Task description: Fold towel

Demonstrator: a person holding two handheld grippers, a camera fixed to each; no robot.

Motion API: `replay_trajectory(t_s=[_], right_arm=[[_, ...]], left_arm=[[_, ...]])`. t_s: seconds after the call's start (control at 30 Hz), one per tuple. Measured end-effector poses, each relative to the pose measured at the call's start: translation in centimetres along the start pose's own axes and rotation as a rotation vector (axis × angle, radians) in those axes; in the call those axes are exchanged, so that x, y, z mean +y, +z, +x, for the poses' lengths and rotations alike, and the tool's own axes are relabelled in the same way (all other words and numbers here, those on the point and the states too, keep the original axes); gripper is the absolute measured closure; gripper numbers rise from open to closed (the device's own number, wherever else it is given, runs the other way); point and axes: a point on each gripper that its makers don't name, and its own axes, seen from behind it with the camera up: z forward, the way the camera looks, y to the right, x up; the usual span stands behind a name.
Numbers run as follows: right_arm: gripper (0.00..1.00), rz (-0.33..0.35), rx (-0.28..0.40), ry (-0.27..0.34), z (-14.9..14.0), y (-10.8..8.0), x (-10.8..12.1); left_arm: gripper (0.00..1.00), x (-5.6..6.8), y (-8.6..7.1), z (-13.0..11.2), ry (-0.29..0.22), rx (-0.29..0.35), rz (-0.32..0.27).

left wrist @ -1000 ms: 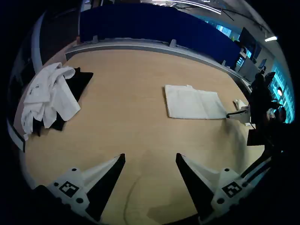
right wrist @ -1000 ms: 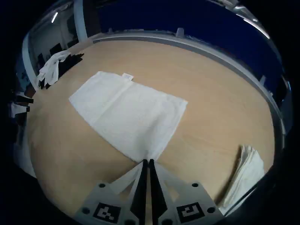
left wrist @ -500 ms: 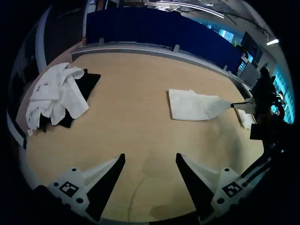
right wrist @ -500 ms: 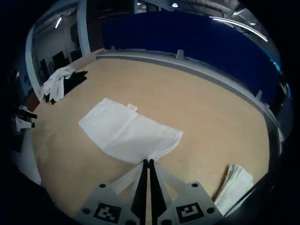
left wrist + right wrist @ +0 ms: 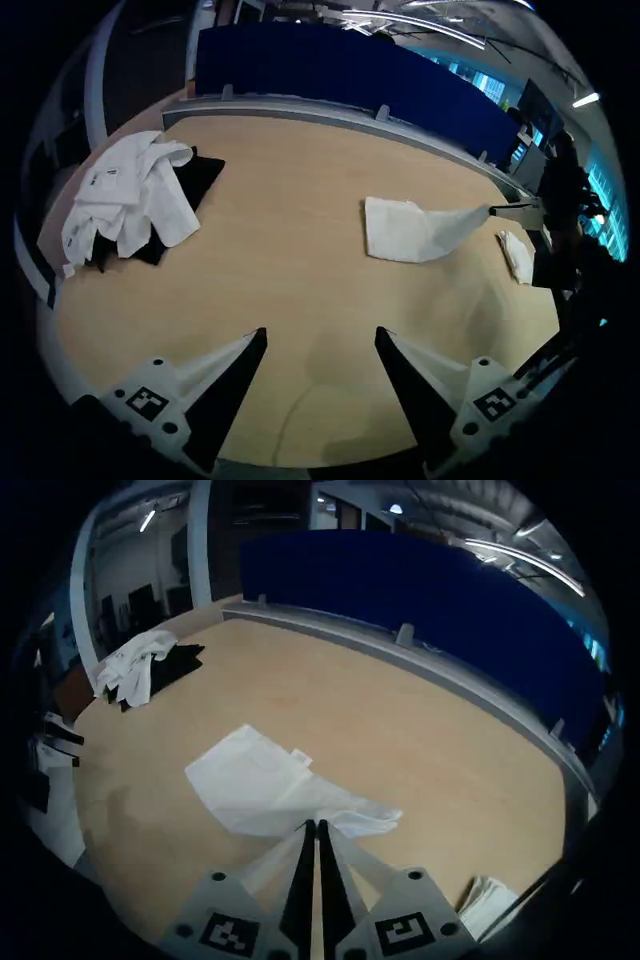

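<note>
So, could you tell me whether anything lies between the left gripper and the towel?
Nothing visible does: bare table is all that separates the open left gripper from the towel. The clothes pile sits well off to the side.

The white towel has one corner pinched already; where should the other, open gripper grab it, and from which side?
Probably the flat corner of the white towel nearest the open left gripper, on the same edge as the corner the right gripper holds. It lies flat on the table, so come low from the bare near side, sliding one finger underneath.
</note>
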Motion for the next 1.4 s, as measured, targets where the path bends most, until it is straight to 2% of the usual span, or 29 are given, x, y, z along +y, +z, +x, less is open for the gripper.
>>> replay_trajectory(t_s=[0.3,0.5,0.7,0.93,1.2,1.3,1.4], right_arm=[[0.96,0.007,-0.024,-0.034,0.5,0.9,-0.6],[0.96,0.035,-0.022,-0.090,2.3,2.2,-2.4],[0.96,0.082,-0.029,-0.184,4.1,4.0,-5.6],[0.96,0.160,-0.062,-0.295,4.6,7.2,-10.6],[0.96,0.248,-0.123,-0.395,2.3,11.4,-16.2],[0.97,0.273,-0.158,-0.413,0.6,12.7,-17.5],[0.96,0.277,-0.180,-0.412,-0.4,13.5,-17.9]], left_arm=[[0.00,-0.2,-0.8,-0.4,-0.023,0.014,0.001],[0.00,-0.5,-1.6,-0.4,-0.043,0.028,0.008],[0.00,-1.0,-2.5,-0.7,-0.070,0.044,0.025],[0.00,-2.1,-4.0,-1.7,-0.091,0.057,0.062],[0.00,-3.0,-5.8,-3.6,-0.134,0.056,0.097],[0.00,-3.2,-6.1,-4.2,-0.148,0.054,0.106],[0.00,-3.4,-6.4,-4.6,-0.156,0.053,0.111]])
